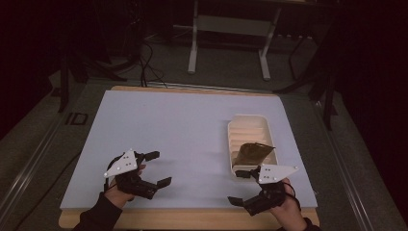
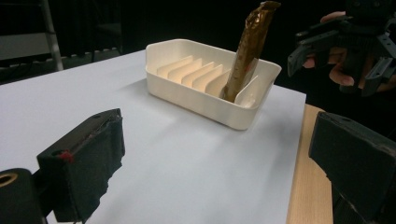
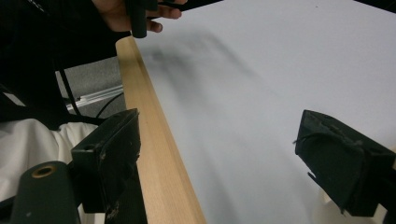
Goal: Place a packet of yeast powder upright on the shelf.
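High view: a white ridged tray (image 1: pixel 250 126) lies lengthwise away from the person, a brown packet (image 1: pixel 252 153) in its near end, just beyond the right gripper (image 1: pixel 240 187). Both the right and the left gripper (image 1: pixel 159 168) hover with jaws wide apart, empty.

Left gripper view: the packet (image 2: pixel 250 49) stands nearly upright, tip tilted right, ahead of the spread jaws.

Right gripper view: spread jaws straddle the surface (image 3: pixel 280 84) edge

Table top (image 1: pixel 183 139): matt, smooth pale sheet over light wood edge (image 3: pixel 154 140). Rack (image 2: pixel 210 100): cream plastic, smooth. Wrapper (image 2: pixel 247 51): crinkled, glossy brown. Gripper pads (image 2: pixel 88 158): rough matt black.
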{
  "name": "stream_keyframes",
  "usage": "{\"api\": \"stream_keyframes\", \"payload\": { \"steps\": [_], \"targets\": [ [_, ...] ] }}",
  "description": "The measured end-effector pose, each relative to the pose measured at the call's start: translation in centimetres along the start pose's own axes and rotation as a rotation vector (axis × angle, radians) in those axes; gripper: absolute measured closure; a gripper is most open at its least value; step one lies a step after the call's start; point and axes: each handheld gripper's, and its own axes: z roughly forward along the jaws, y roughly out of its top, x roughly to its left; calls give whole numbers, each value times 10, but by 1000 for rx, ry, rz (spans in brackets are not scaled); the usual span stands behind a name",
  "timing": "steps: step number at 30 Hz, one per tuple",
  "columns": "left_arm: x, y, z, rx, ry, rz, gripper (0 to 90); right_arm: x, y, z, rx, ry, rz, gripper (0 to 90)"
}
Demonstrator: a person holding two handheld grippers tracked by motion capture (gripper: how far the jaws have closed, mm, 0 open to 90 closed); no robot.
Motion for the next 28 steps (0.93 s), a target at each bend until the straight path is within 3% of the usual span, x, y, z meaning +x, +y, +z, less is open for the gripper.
{"api": "stream_keyframes", "payload": {
  "steps": [16, 28],
  "targets": [
    [0, -1, -2, -7, 3, -1, 41, 4, -32, -3, 34, 19, 40, 139],
    [1, -4, 1, 2, -3, -4, 41, 4, -34, 2, 53, 36, 3, 141]
  ]
}}
